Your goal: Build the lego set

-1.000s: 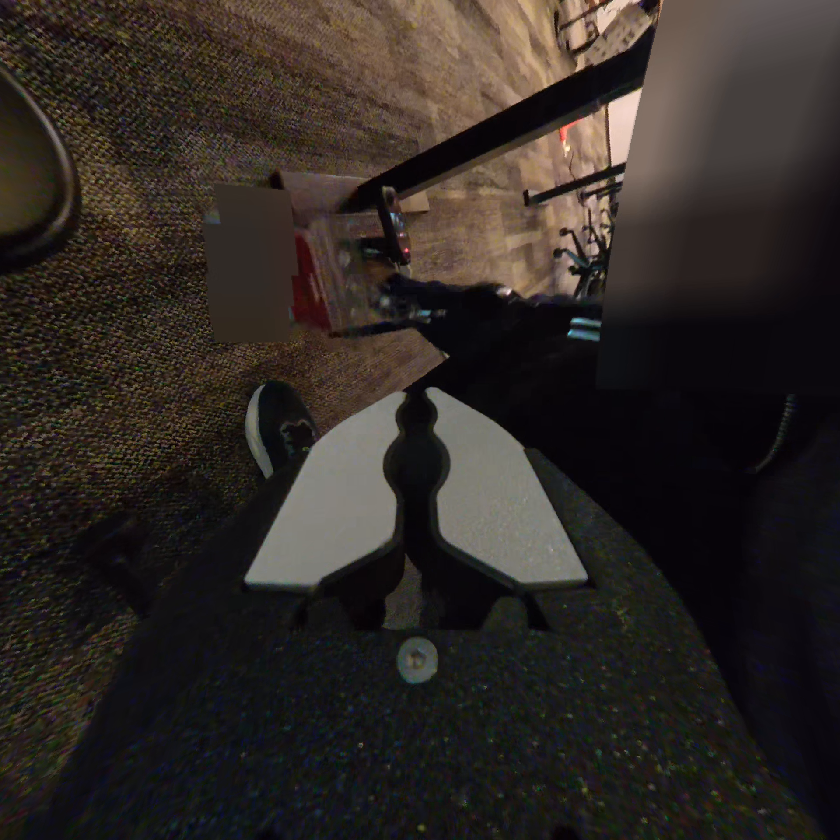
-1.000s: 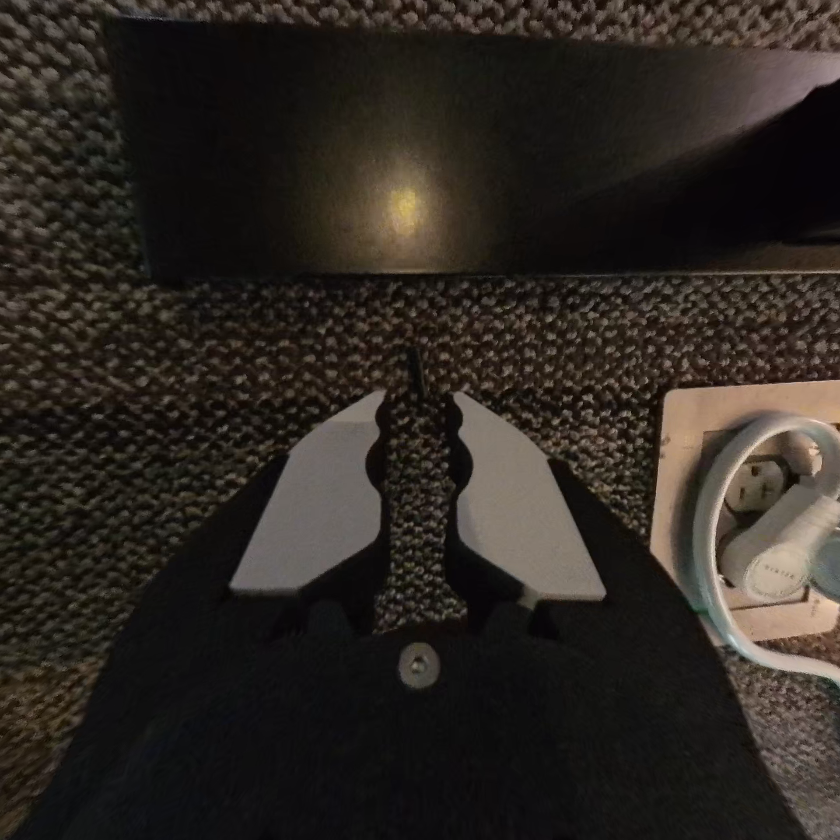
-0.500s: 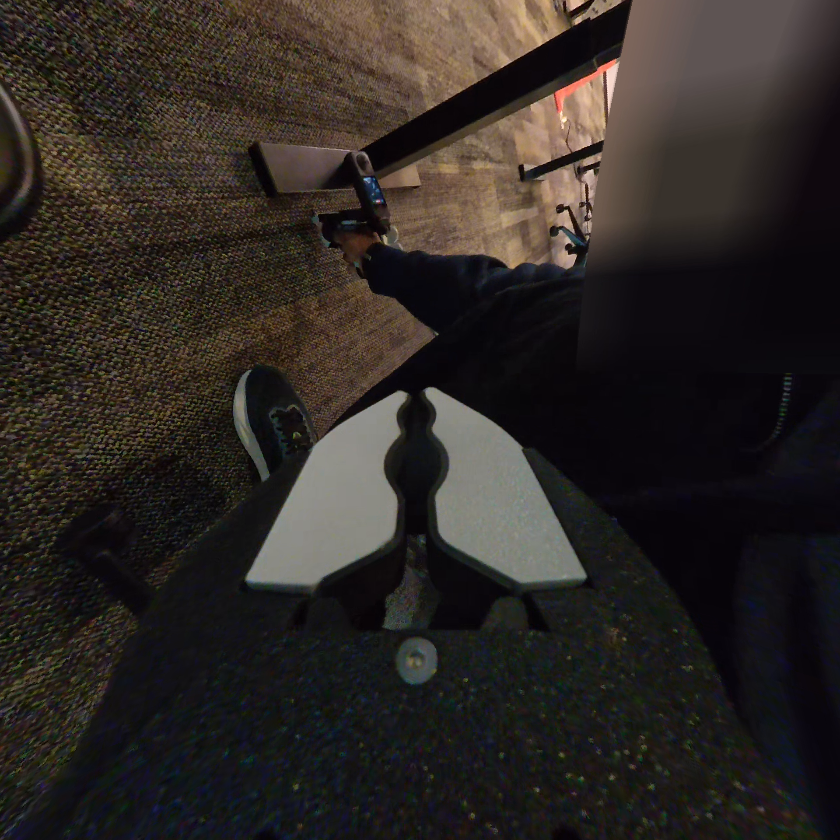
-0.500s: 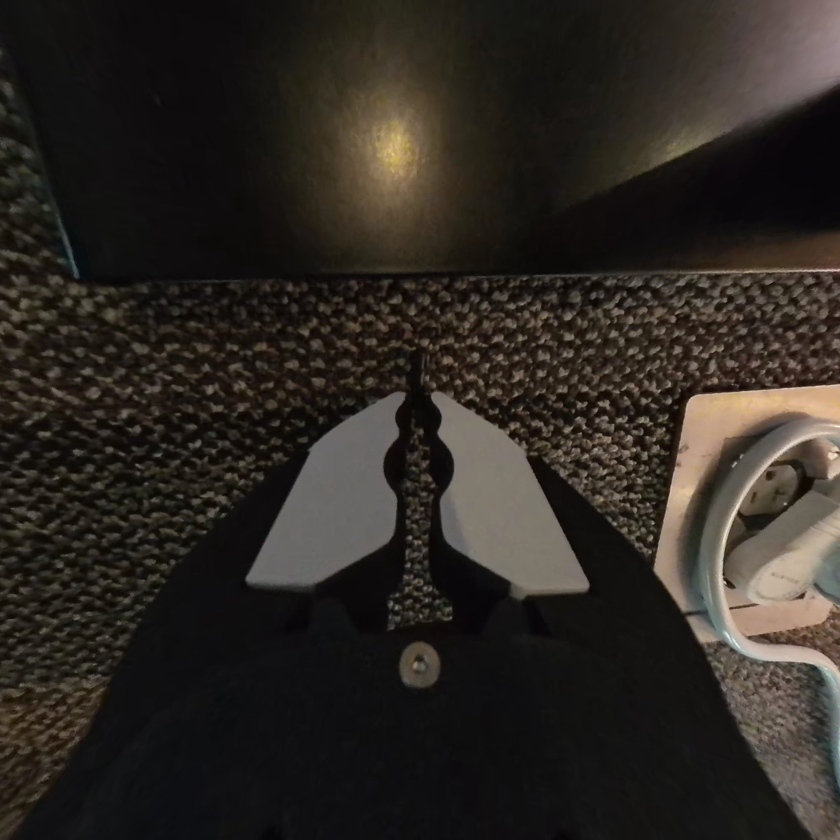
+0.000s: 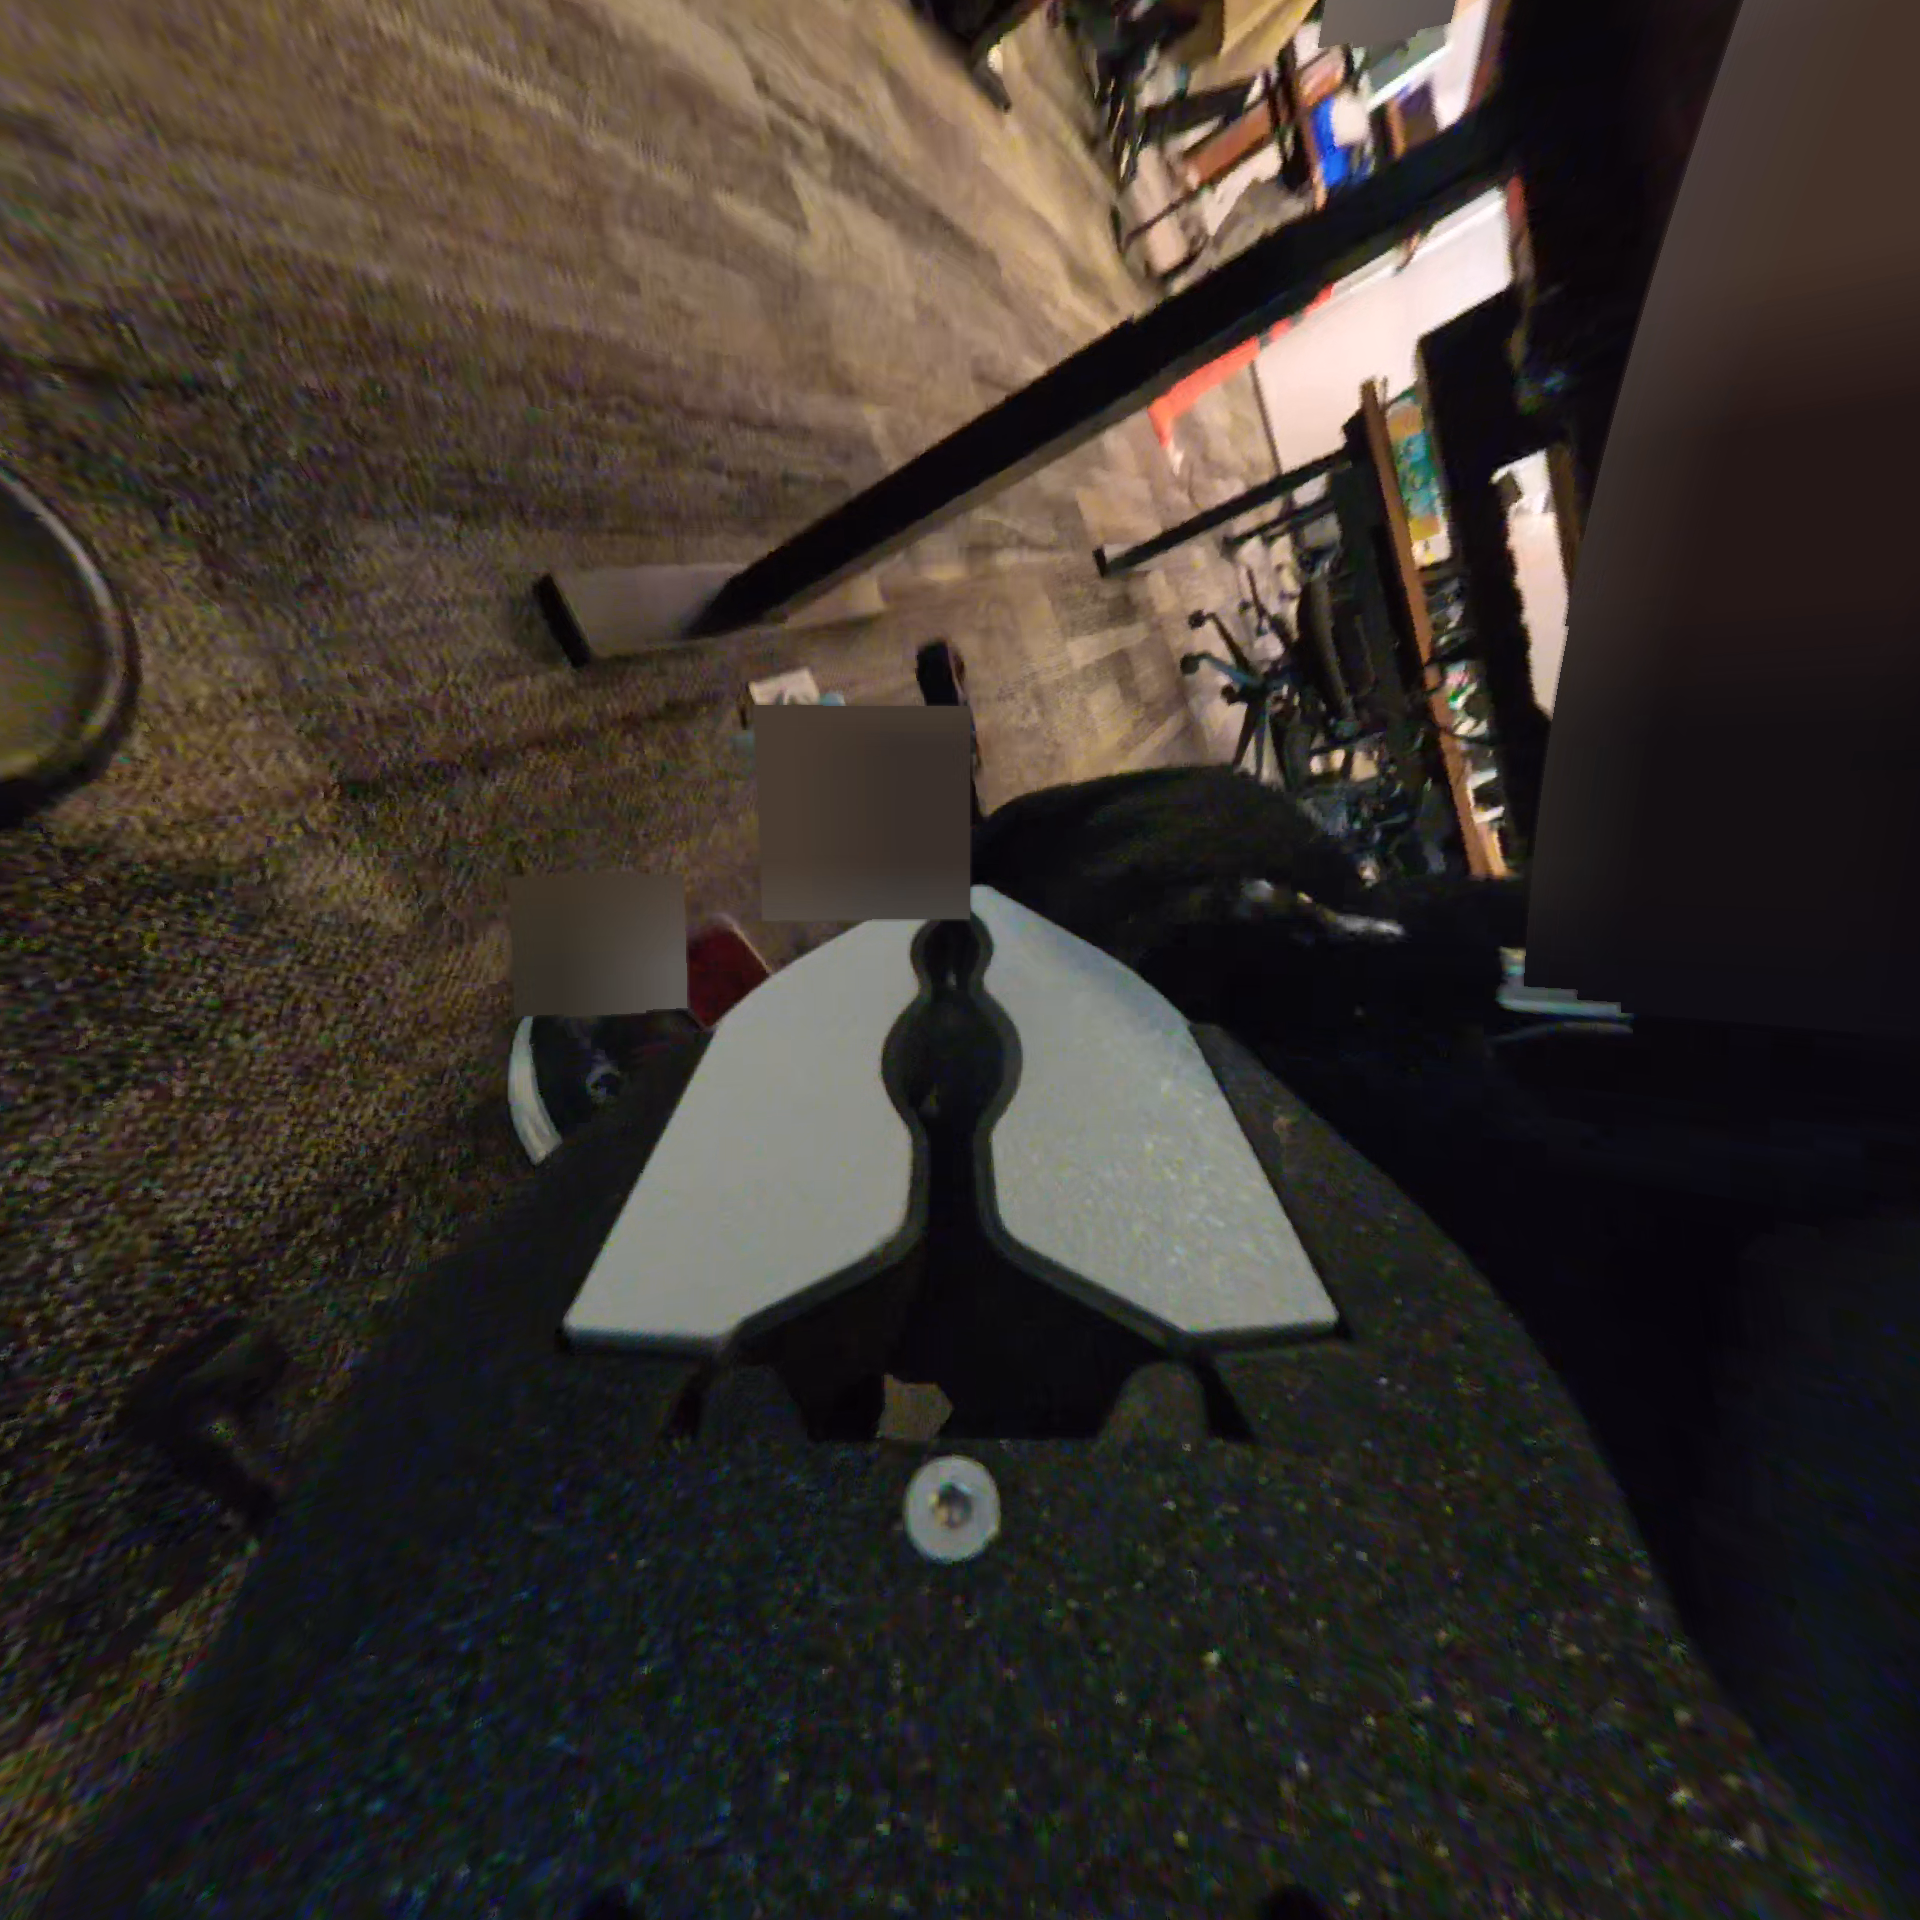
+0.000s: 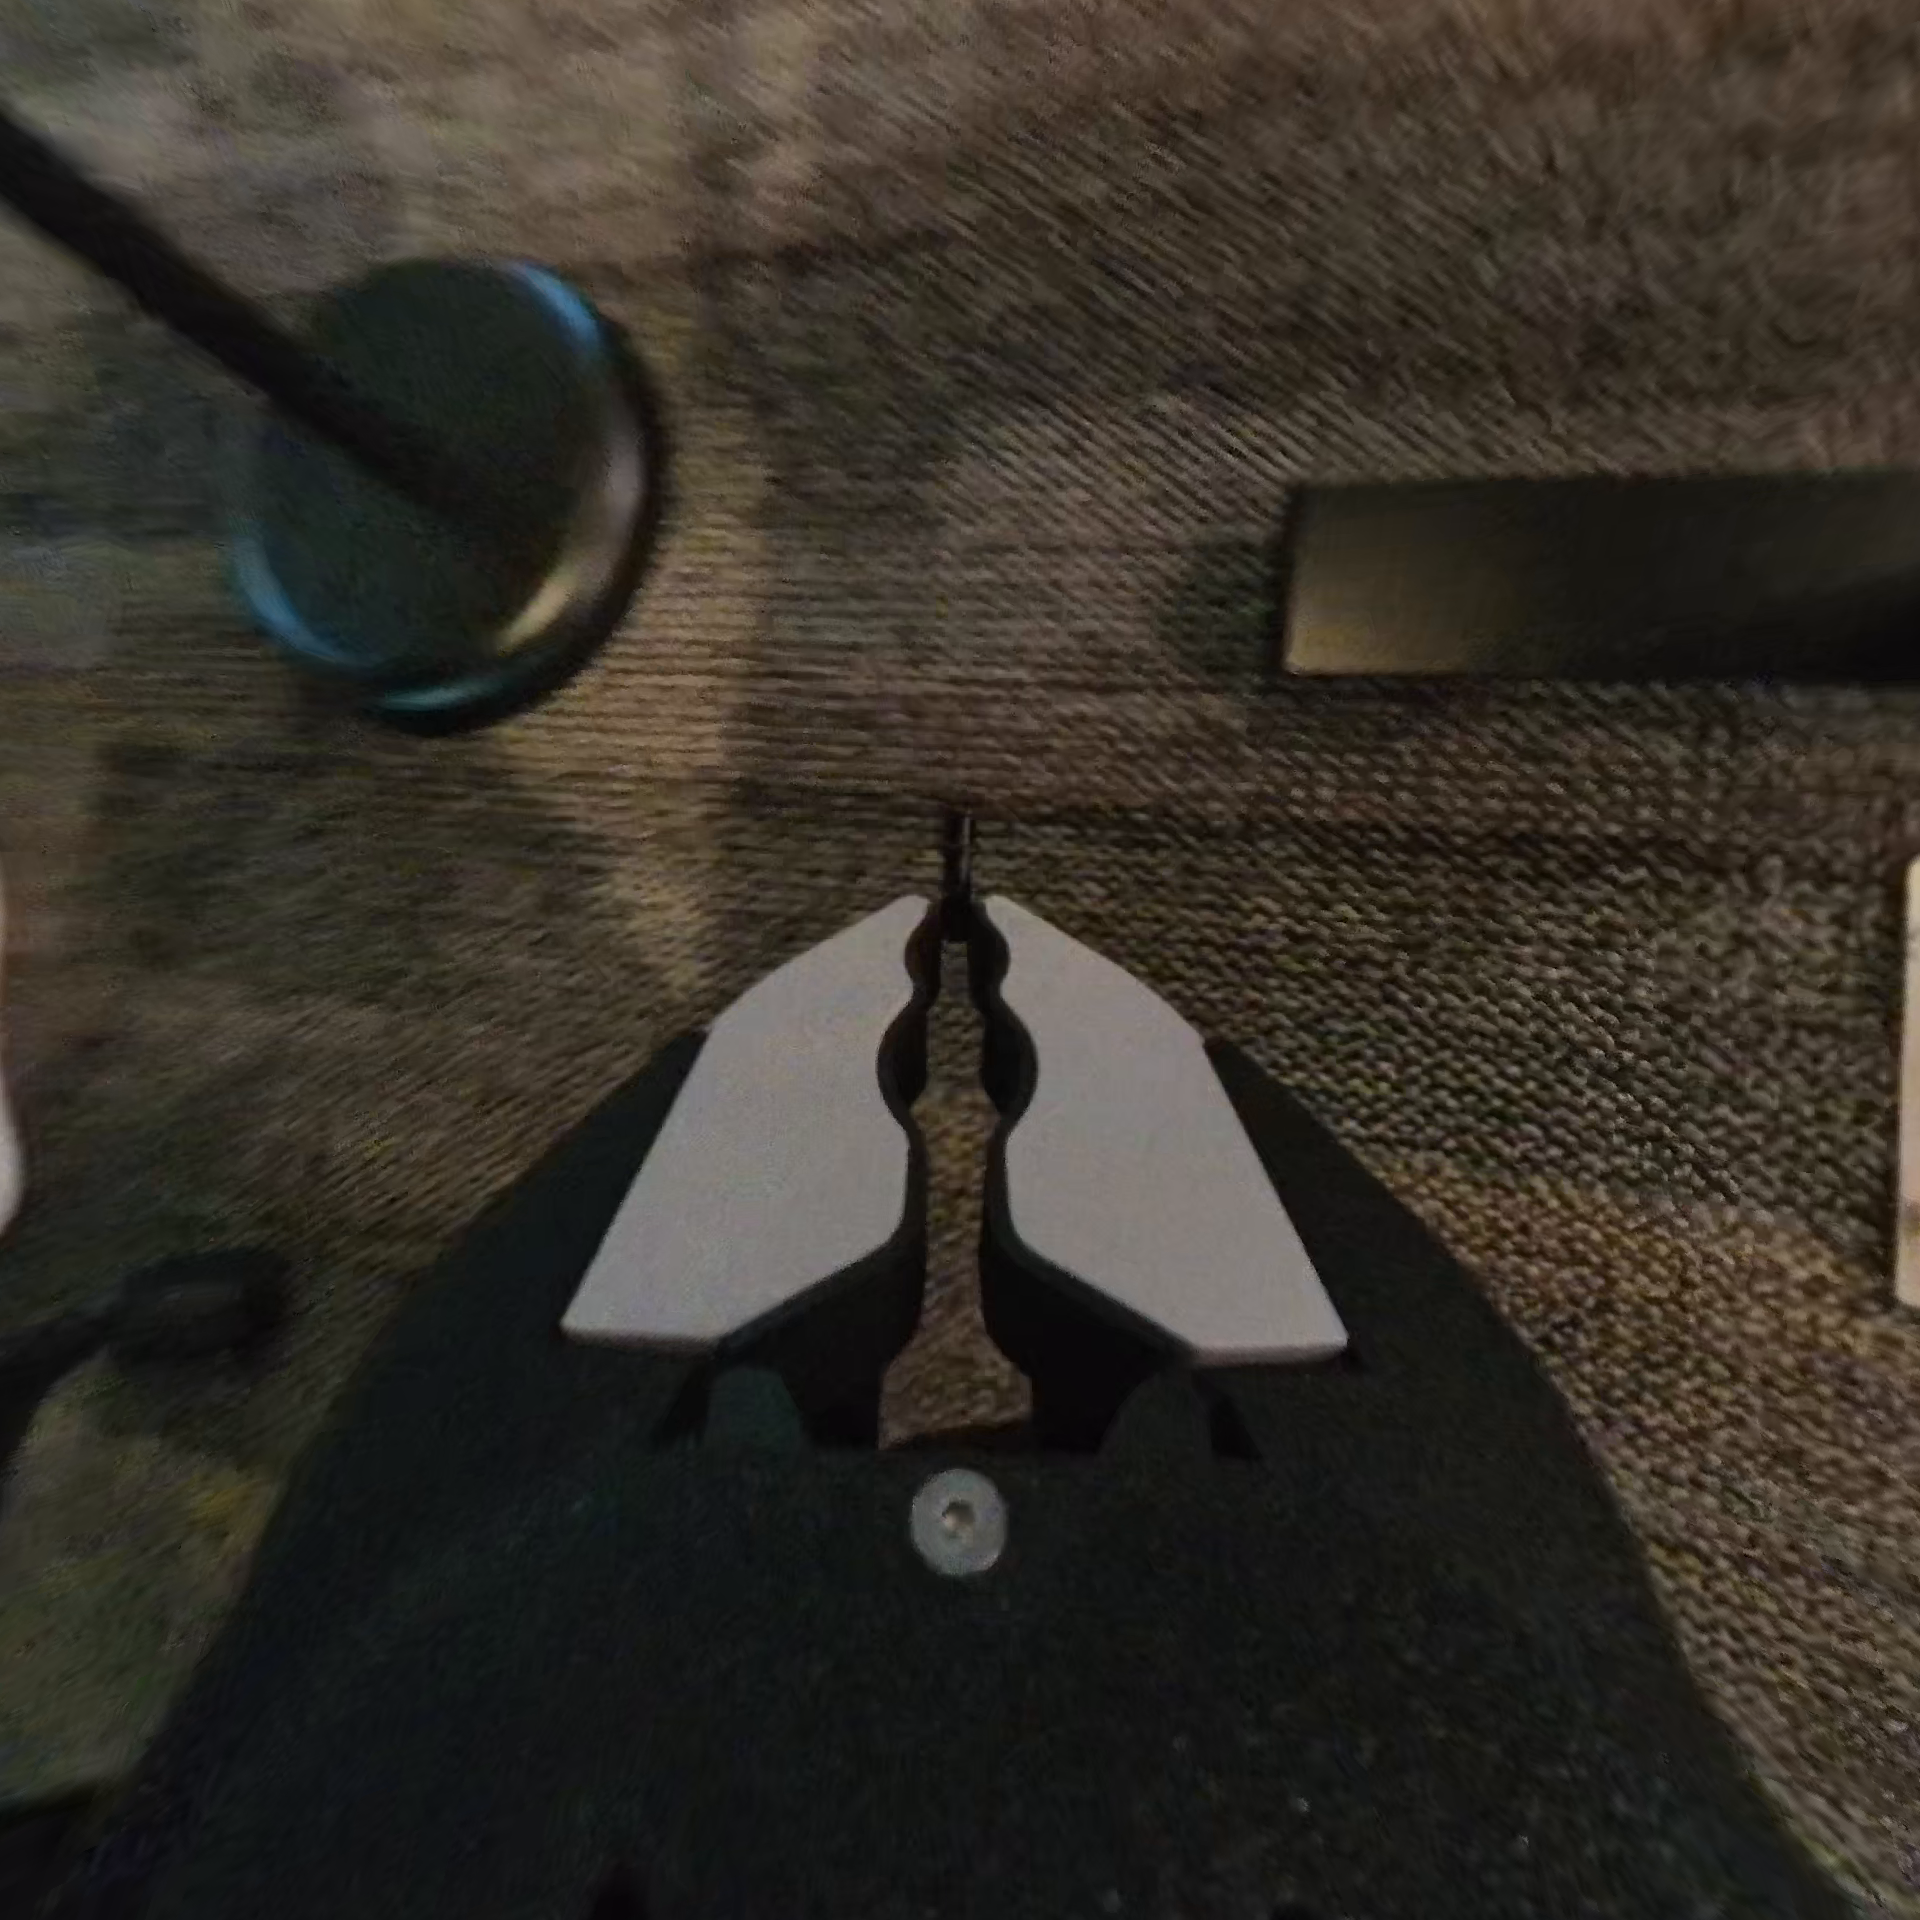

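Observation:
In the right wrist view my right gripper (image 6: pixel 958 904) is shut on a thin black piece (image 6: pixel 958 847). The piece sticks out a little past the tips, above the grey carpet (image 6: pixel 1351 987). In the left wrist view my left gripper (image 5: pixel 951 935) is shut, with nothing visible between its fingers. It points across the carpet (image 5: pixel 416 364) towards a person's dark sleeve (image 5: pixel 1164 842). No other lego parts are clearly visible; a red object (image 5: pixel 727 966) shows partly beside a blurred patch.
A black flat table foot (image 6: pixel 1600 582) and a round black base (image 6: pixel 447 488) lie on the carpet. A pale plate (image 6: pixel 1910 1081) is at the right edge. The left wrist view shows a black table leg (image 5: pixel 1039 436), a shoe (image 5: pixel 551 1081) and chairs (image 5: pixel 1340 644) farther off. My hands' fingertips stand some 50 cm from each other. Between my right fingertips and the grey carpet (image 6: pixel 1351 987) there is roughly 25 cm.
My right gripper closed on the thin black piece and rose off the carpet; the table foot shrank and shifted right, the floor socket left view. The left wrist view swung; its gripper stayed shut.

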The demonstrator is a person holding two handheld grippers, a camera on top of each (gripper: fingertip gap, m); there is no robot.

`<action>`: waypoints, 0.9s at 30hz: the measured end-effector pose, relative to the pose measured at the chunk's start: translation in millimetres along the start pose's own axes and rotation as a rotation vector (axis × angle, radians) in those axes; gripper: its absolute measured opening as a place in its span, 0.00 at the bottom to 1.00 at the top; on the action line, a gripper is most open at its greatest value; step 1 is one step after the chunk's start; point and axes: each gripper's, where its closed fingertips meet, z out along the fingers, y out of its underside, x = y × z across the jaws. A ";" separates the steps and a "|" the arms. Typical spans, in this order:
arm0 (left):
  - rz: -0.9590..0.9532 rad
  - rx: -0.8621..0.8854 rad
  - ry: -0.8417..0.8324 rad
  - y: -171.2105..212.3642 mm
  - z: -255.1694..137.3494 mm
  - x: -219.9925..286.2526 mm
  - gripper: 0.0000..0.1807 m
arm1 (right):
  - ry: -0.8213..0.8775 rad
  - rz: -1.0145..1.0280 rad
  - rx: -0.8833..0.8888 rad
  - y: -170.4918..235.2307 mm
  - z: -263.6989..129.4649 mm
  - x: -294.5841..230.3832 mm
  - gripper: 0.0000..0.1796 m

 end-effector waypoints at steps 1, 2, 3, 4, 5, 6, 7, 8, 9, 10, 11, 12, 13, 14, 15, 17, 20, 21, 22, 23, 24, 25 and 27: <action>0.013 0.029 0.006 -6.9 -6.5 6.4 0.00 | -0.029 -0.040 0.016 -8.1 -19.3 -20.9 0.02; 0.032 0.055 0.015 -14.1 -12.6 14.2 0.00 | -0.059 -0.079 0.028 -16.5 -39.3 -41.8 0.02; 0.058 0.080 0.026 -21.4 -17.8 22.8 0.00 | -0.082 -0.114 0.038 -25.8 -59.9 -61.6 0.02; 0.091 0.102 0.033 -29.0 -21.3 31.3 0.00 | -0.103 -0.146 0.048 -35.9 -81.0 -81.1 0.02; 0.126 0.114 0.036 -36.5 -22.7 38.9 0.00 | -0.122 -0.183 0.063 -47.4 -102.9 -100.2 0.02; 0.162 0.113 0.044 -42.1 -21.7 47.1 0.00 | -0.141 -0.226 0.078 -59.3 -125.1 -119.3 0.02; 0.194 0.096 0.062 -45.0 -18.8 57.4 0.00 | -0.153 -0.272 0.091 -71.5 -147.7 -137.3 0.03; 0.225 0.070 0.091 -45.8 -15.1 70.5 0.01 | -0.164 -0.310 0.107 -84.4 -171.1 -154.8 0.03; 0.253 0.041 0.123 -45.8 -11.3 85.3 0.01 | -0.177 -0.344 0.129 -98.0 -195.2 -172.4 0.03; 0.278 0.018 0.155 -46.2 -7.8 101.5 0.03 | -0.189 -0.374 0.153 -111.5 -219.9 -189.6 0.03; 0.304 0.002 0.186 -47.6 -4.6 118.7 0.04 | -0.200 -0.398 0.177 -124.8 -244.4 -206.3 0.03; 0.334 -0.007 0.218 -49.7 -1.6 137.1 0.05 | -0.217 -0.417 0.202 -137.6 -268.8 -223.6 0.03; 0.373 -0.012 0.250 -52.0 1.2 156.5 0.06 | -0.237 -0.432 0.228 -149.3 -292.6 -241.2 0.02; 0.421 -0.016 0.278 -54.6 3.8 176.1 0.07 | -0.250 -0.452 0.249 -159.4 -315.7 -258.2 0.03; 0.475 -0.015 0.301 -57.6 6.2 195.8 0.08 | -0.260 -0.473 0.266 -168.4 -338.5 -274.9 0.03; 0.596 0.006 0.340 -66.9 9.1 237.5 0.10 | -0.285 -0.498 0.303 -184.3 -386.2 -307.5 0.03; 0.748 0.120 0.452 -88.1 5.4 315.9 0.11 | -0.296 -0.516 0.374 -199.9 -463.0 -349.4 0.03; 0.784 0.165 0.510 -94.2 2.7 346.0 0.11 | -0.297 -0.514 0.402 -202.3 -489.5 -361.7 0.03; 0.807 0.207 0.573 -98.8 -0.1 376.7 0.11 | -0.288 -0.512 0.428 -203.3 -515.5 -371.5 0.03; 0.821 0.244 0.647 -100.8 -2.8 407.6 0.11 | -0.269 -0.513 0.454 -203.3 -540.5 -377.9 0.02; 0.831 0.277 0.734 -99.7 -5.7 438.4 0.11 | -0.238 -0.516 0.475 -202.1 -564.1 -380.4 0.02; 0.837 0.305 0.816 -96.5 -6.8 467.3 0.10 | -0.203 -0.512 0.494 -199.7 -586.3 -379.5 0.02; 0.823 0.346 0.964 -87.3 -2.3 519.8 0.08 | -0.133 -0.472 0.543 -193.1 -628.6 -370.0 0.02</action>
